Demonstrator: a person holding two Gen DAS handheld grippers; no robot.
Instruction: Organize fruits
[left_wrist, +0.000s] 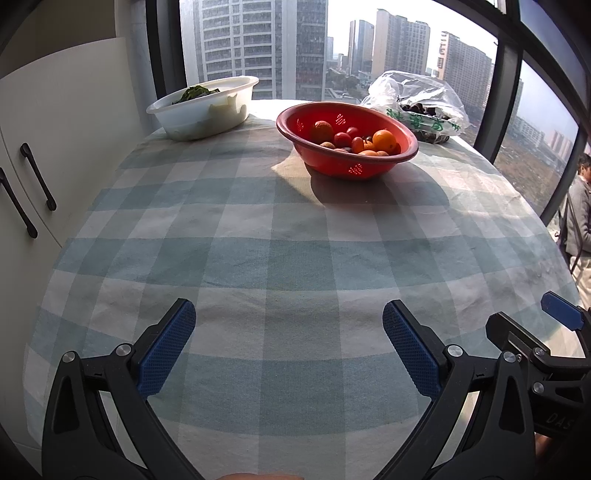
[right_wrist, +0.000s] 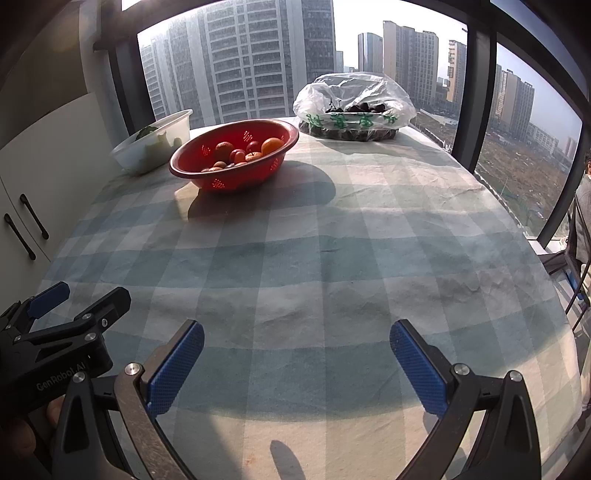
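Nearest the cameras, above the checked tablecloth (left_wrist: 280, 258), the left gripper (left_wrist: 289, 325) and right gripper (right_wrist: 296, 345) both hang with jaws spread wide and nothing between them, side by side over the table's near edge. Well beyond them, toward the far side, sits the red colander (left_wrist: 347, 162) holding oranges (left_wrist: 384, 139) and small red fruits. Left of it stands a white basin (left_wrist: 207, 110); right of it, by the window, lies a plastic bag (right_wrist: 354, 96) of dark fruit.

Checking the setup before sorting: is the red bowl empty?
No, the red bowl holds oranges and small red fruits, plainly seen in the left wrist view.
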